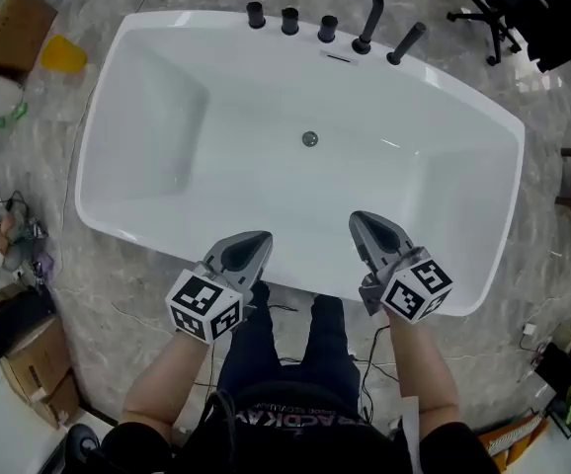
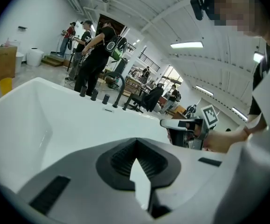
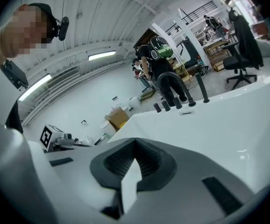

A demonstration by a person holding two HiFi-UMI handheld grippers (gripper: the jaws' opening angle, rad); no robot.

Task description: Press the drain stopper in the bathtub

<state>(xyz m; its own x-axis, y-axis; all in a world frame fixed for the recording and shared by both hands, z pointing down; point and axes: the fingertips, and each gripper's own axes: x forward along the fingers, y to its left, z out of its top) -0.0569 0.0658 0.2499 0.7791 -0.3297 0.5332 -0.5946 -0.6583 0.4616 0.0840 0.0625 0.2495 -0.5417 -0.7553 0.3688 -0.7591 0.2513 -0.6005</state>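
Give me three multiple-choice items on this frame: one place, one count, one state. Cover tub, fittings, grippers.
1. Where is the round metal drain stopper?
A. Mid-floor of the white bathtub
B. On the far rim
C. Between a gripper's jaws

2. How many short black cylindrical knobs stand left of the curved black spout?
A. One
B. Three
C. Five

3. The left gripper and right gripper are:
A. Clamped on the stopper
B. Shut, empty, above the near rim
C. Wide open

Answers: 1 A, it sits on the basin floor. 2 B, three stand in a row. 3 B, both gripper views show tips together, nothing held.
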